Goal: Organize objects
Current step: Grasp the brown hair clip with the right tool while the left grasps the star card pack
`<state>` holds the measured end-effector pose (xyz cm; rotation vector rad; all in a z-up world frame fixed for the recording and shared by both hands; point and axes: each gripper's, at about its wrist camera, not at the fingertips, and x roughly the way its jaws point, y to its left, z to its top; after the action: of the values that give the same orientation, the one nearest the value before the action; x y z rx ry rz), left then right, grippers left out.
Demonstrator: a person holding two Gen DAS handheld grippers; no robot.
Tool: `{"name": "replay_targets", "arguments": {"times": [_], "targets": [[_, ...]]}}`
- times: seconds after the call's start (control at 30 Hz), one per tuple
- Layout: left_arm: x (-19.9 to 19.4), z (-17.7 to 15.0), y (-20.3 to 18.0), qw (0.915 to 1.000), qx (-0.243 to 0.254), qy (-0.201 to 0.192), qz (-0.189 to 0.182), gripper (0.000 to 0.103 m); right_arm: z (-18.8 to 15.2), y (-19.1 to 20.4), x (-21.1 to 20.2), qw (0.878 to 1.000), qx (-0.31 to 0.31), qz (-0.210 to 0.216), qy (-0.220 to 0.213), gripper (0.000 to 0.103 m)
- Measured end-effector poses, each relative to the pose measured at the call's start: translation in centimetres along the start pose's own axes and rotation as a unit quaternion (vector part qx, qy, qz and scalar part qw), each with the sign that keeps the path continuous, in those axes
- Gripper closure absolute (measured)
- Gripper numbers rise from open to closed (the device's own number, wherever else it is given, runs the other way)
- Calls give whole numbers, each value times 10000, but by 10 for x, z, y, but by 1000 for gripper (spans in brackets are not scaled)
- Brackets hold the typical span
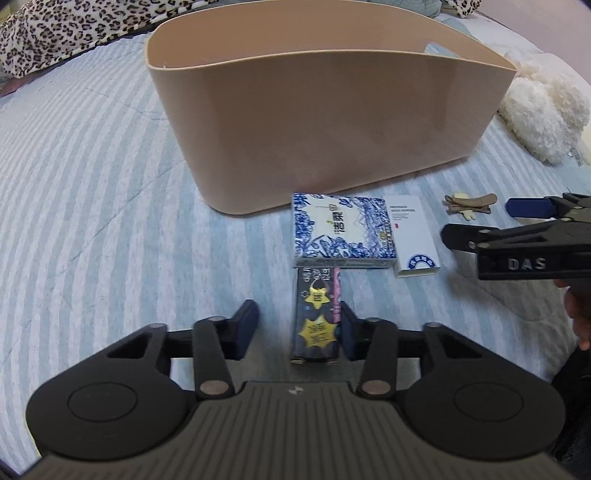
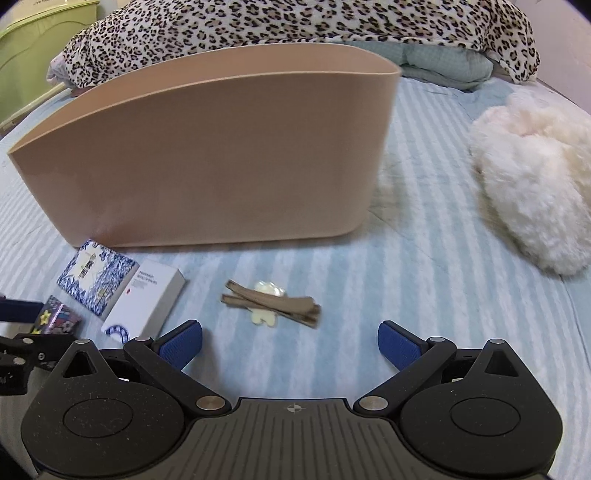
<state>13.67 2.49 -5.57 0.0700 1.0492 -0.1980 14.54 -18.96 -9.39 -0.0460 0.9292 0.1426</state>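
Note:
A tan oval bin [image 1: 325,140] stands on the striped bed; it also shows in the right wrist view [image 2: 207,158]. In front of it lie a blue-and-white patterned box [image 1: 341,230] [image 2: 96,277], a white box [image 1: 413,236] [image 2: 146,308], a dark box with yellow stars [image 1: 318,321] [image 2: 55,320] and brown hair clips [image 1: 469,204] [image 2: 271,304]. My left gripper [image 1: 297,328] is open, with the dark box between its fingers, close to the right pad. My right gripper [image 2: 290,347] is open and empty, just short of the hair clips.
A white fluffy plush [image 2: 532,184] [image 1: 543,107] lies right of the bin. A leopard-print blanket [image 2: 295,26] and a teal pillow [image 2: 443,62] lie behind. A green container [image 2: 33,48] stands far left. The right gripper's body [image 1: 524,243] reaches into the left wrist view.

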Motion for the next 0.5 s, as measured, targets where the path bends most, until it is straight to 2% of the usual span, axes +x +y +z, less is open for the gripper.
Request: {"name": "replay_targets", "arguments": {"times": [0.13,0.27,0.37,0.43,0.5], "targets": [[2,5,8,9998,-181,-30,-37,76,5,4,11,9998,181,-40,-11,3],[2,6,10,9996,-251,-52,-67,78,8,6,15,9994,318,-139,-94,11],[1,6,8,9997,-222,-80,-33,78,7,6,15,9992,292,-205,-165,23],[0,5,8,9996,-246,-101,-32,78,6,6,13,9989,336,-247,-230,40],[-2,4,10,9996,-273,-117,-40,78,5,5,10,9986,358,-262,-283,48]]}}
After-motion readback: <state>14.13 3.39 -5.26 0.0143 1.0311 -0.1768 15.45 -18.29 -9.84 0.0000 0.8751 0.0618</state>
